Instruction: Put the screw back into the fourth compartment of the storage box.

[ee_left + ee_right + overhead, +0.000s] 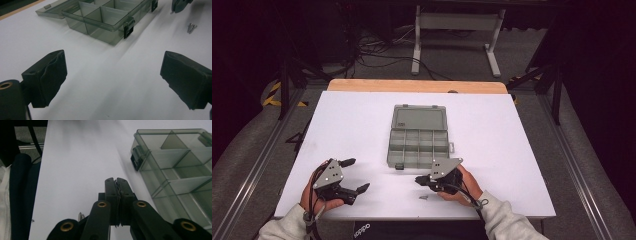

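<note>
While your left gripper [346, 176] rests on the white table [352, 120] with its jaws wide apart and nothing between them, keep it parked there, well clear of the work. Moving right, the small screws [424, 197] lie loose on the table near its front edge, just below and beside your right gripper [420, 180], whose jaws are pressed together (whether a screw is pinched at the tips cannot be told). To pick cleanly, spread those jaws first, lower the tips straight over one screw, and close slowly so it does not skitter away. Farther right and beyond, the open compartment box [418, 141] sits near the gripper, lid folded back, its empty cells ready to receive parts.
</note>
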A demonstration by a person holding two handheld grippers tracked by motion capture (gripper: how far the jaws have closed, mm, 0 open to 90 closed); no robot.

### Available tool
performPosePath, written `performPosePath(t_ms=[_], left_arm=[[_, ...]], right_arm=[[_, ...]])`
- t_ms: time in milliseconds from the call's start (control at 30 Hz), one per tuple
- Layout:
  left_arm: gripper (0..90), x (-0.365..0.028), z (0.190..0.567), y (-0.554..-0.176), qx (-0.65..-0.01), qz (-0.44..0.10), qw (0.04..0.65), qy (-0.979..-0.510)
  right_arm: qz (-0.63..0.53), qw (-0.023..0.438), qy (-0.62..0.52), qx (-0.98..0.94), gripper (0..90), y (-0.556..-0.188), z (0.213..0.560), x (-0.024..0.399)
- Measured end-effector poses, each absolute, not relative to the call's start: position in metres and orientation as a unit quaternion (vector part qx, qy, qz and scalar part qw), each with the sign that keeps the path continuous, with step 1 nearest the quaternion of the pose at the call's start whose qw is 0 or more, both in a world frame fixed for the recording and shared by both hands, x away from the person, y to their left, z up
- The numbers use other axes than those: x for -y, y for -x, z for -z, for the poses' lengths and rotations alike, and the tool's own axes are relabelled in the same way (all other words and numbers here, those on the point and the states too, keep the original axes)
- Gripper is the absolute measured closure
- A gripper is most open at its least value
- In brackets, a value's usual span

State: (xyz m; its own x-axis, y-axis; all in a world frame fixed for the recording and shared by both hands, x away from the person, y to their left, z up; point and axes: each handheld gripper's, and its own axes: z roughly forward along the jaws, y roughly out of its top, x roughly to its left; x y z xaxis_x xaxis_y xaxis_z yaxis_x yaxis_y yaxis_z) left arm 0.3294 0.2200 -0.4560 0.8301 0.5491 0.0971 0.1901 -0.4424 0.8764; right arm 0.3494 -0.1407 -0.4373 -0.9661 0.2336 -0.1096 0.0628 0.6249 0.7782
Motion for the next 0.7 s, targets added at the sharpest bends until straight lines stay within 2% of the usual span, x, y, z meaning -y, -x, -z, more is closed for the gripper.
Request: performPosePath(t_ms=[700], left_arm=[[7.2,-0.218,0.454,-0.328,-0.220,-0.189,0.479,-0.829]], right_arm=[[-0.466,0.154,-0.121,-0.863,88.5,-0.355,0.405,0.173]])
